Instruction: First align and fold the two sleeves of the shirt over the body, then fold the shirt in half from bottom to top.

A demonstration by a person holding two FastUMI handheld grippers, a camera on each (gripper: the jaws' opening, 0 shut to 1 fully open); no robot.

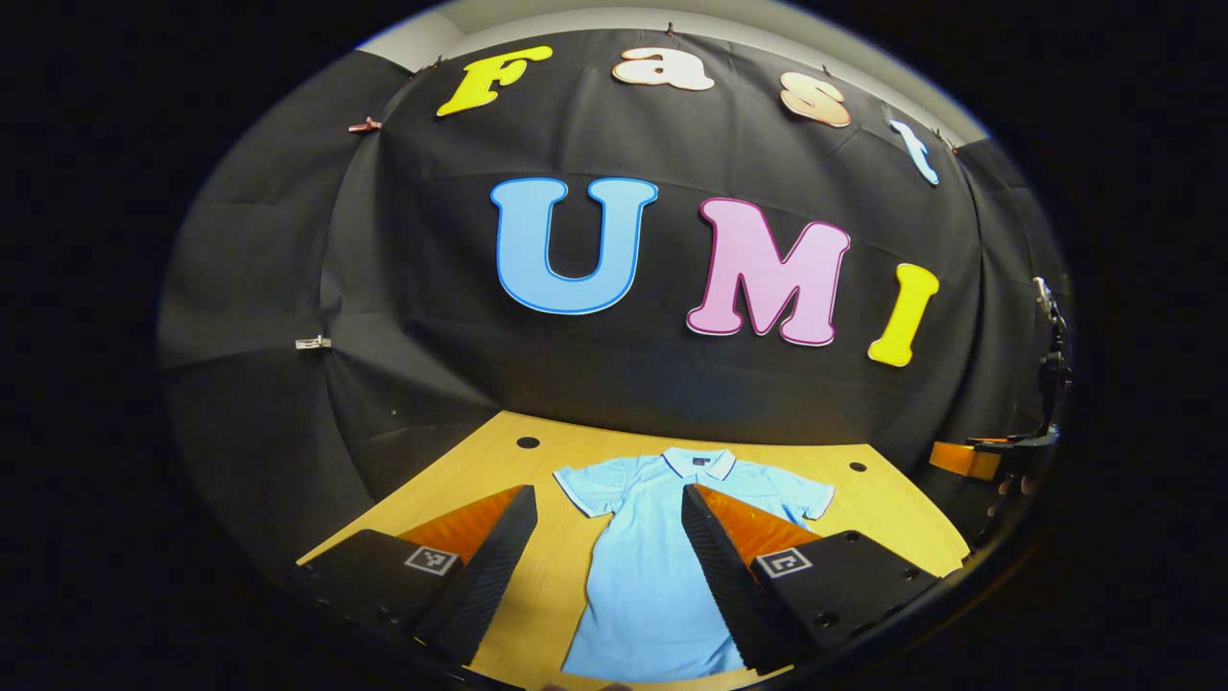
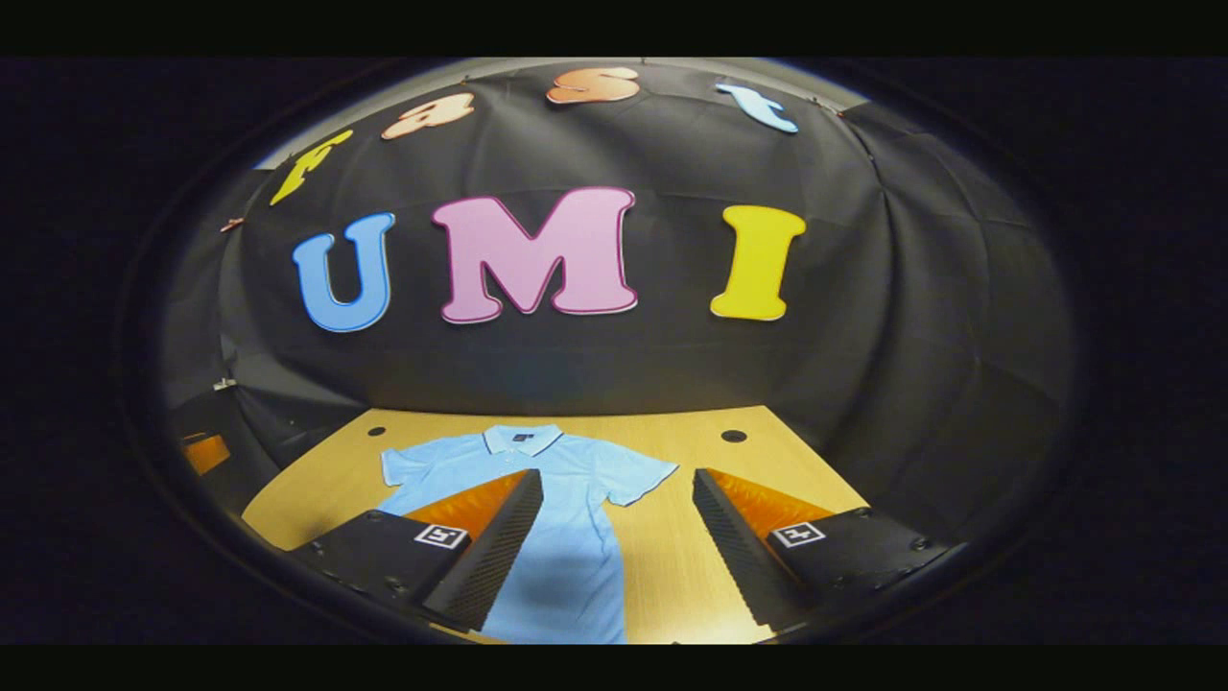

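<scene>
A light blue polo shirt [image 1: 643, 576] lies flat and face up on the wooden table [image 1: 451, 470], collar toward the back wall, both short sleeves spread out. My left gripper [image 1: 608, 491] hovers open above the shirt's lower left part, nothing between its fingers. In the right gripper view the shirt [image 2: 566, 566] lies left of centre. My right gripper [image 2: 618, 475] is open over the shirt's right side, near the right sleeve [image 2: 638, 477]. At the far right of the left gripper view, off the table [image 2: 672, 557], an orange and black piece of the other gripper [image 1: 964, 459] shows.
Black cloth walls close in the table at the back and on both sides. Small dark round holes [image 1: 528, 442] [image 1: 857, 466] mark the tabletop's far corners. A dark stand [image 1: 1050, 355] rises at the right edge. Bare wood lies on both sides of the shirt.
</scene>
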